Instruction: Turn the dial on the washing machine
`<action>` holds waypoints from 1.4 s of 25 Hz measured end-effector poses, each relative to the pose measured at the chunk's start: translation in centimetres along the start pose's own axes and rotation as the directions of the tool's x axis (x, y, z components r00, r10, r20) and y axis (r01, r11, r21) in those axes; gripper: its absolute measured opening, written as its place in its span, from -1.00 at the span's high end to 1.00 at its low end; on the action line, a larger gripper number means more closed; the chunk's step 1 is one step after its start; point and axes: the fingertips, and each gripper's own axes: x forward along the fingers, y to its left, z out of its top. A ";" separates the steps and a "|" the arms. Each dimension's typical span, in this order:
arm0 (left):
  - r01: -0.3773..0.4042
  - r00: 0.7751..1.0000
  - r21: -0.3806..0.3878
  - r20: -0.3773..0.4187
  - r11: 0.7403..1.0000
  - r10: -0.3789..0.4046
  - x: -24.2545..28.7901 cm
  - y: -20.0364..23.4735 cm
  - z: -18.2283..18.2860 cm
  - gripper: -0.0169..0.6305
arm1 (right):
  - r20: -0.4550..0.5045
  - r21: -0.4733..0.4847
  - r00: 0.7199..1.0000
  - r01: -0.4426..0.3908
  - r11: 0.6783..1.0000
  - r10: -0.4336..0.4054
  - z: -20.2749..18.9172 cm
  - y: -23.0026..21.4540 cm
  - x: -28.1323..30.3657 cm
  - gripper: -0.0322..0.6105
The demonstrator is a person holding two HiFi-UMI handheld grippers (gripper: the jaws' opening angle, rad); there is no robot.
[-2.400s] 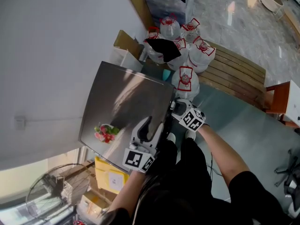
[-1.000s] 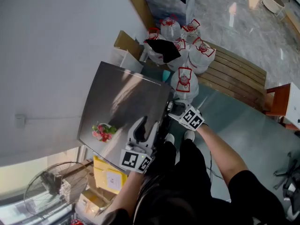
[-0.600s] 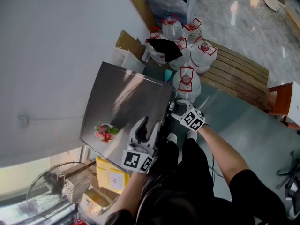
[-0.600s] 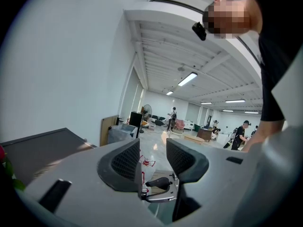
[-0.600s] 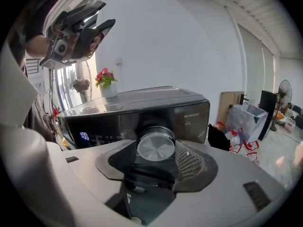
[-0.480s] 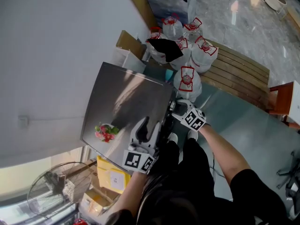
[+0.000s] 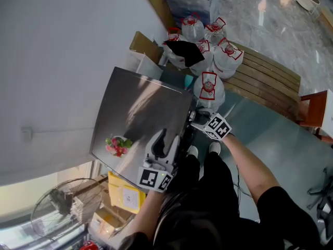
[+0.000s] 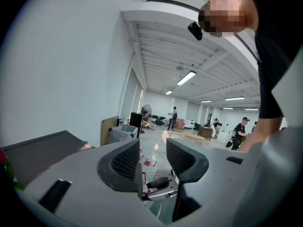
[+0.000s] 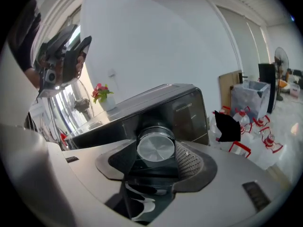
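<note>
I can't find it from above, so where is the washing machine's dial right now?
In the right gripper view the dial sits on the washing machine's dark front, clamped between the fingers of the right gripper.

The washing machine point(image 7: 140, 108) has a brushed silver-grey top and a glossy black front panel point(image 9: 182, 112); its dial point(image 9: 155, 149) is shiny silver. The flowers point(image 7: 116, 146) are pink and red with green leaves. The bottles point(image 7: 209, 87) are clear with red-edged labels
</note>
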 end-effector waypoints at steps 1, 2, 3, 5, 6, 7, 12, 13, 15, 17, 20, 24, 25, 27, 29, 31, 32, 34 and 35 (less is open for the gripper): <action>-0.003 1.000 -0.004 -0.001 1.000 0.003 0.1 0.1 -0.1 0.47 | 0.000 0.034 1.000 -0.012 0.999 0.012 0.0 -0.1 0.1 0.16; -0.005 1.000 -0.005 -0.002 1.000 0.005 0.2 0.0 -0.1 0.47 | -0.003 0.063 1.000 -0.023 0.998 0.023 -0.1 -0.2 0.0 0.16; -0.005 1.000 -0.003 -0.003 1.000 0.005 0.2 -0.1 -0.2 0.47 | -0.006 0.084 1.000 -0.030 0.996 0.030 -0.1 -0.2 0.0 0.16; -0.005 1.000 0.002 -0.003 1.000 0.005 0.3 -0.2 -0.1 0.47 | -0.009 0.110 0.999 -0.036 0.993 0.037 -0.1 -0.2 -0.2 0.16; -0.005 1.000 0.003 -0.001 1.000 0.005 0.4 -0.2 -0.1 0.47 | -0.006 0.123 0.999 -0.040 0.992 0.041 -0.1 -0.2 -0.2 0.16; -0.005 1.000 0.003 0.000 1.000 0.005 0.4 -0.1 0.0 0.47 | -0.001 0.141 0.999 -0.046 0.989 0.047 -0.1 -0.2 -0.2 0.16; -0.006 1.000 -0.002 -0.001 1.000 0.006 0.6 -0.1 -0.1 0.47 | 0.020 0.204 0.998 -0.067 0.977 0.064 0.0 -0.2 -0.1 0.16; -0.005 1.000 -0.002 -0.001 1.000 0.005 0.6 -0.1 -0.1 0.47 | 0.021 0.203 0.998 -0.067 0.977 0.064 0.0 -0.2 -0.1 0.16; -0.005 1.000 -0.002 -0.003 1.000 0.005 0.6 0.0 -0.2 0.47 | 0.023 0.204 0.998 -0.067 0.977 0.063 0.0 -0.2 -0.1 0.16; -0.006 1.000 -0.001 -0.004 1.000 0.006 0.6 0.0 -0.3 0.47 | 0.027 0.208 0.998 -0.069 0.976 0.065 -0.2 -0.3 -0.2 0.16; -0.010 1.000 -0.004 -0.002 1.000 0.010 0.6 0.1 -0.4 0.47 | 0.028 0.199 0.998 -0.061 0.978 0.056 -0.1 -0.3 -0.3 0.16; -0.006 1.000 -0.022 0.005 1.000 0.006 0.4 0.3 -0.4 0.47 | 0.021 0.173 1.000 -0.007 0.985 0.004 -0.3 -0.2 -1.0 0.17; -0.002 1.000 -0.025 0.007 1.000 0.002 0.3 0.3 -0.4 0.47 | 0.020 0.171 1.000 0.013 0.985 -0.017 -0.5 -0.3 -1.4 0.17; 0.007 1.000 -0.030 0.012 1.000 -0.007 0.2 0.2 -0.4 0.47 | 0.015 0.174 0.998 0.051 0.983 -0.055 -1.1 -0.3 -2.2 0.17; 0.018 1.000 -0.038 0.023 0.999 -0.017 0.1 0.1 -0.3 0.47 | 0.022 0.192 0.996 0.077 0.978 -0.083 -1.2 -0.3 -3.2 0.17; 0.032 0.999 -0.048 0.032 0.998 -0.030 -0.1 0.0 -0.3 0.47 | 0.058 0.227 0.992 0.098 0.969 -0.114 -0.7 -0.1 -4.5 0.17; 0.038 0.999 -0.052 0.033 0.998 -0.036 -0.3 -0.1 -0.3 0.48 | 0.085 0.249 0.987 0.109 0.962 -0.134 -0.1 0.0 -5.2 0.17; 0.051 0.998 -0.061 0.033 0.997 -0.049 -0.9 -0.1 -0.4 0.50 | 0.143 0.283 0.973 0.135 0.950 -0.181 1.4 0.6 -7.0 0.17; 0.058 0.998 -0.066 0.035 0.996 -0.056 -1.2 -0.2 -0.3 0.52 | 0.170 0.291 0.964 0.151 0.945 -0.206 2.2 1.1 -8.1 0.19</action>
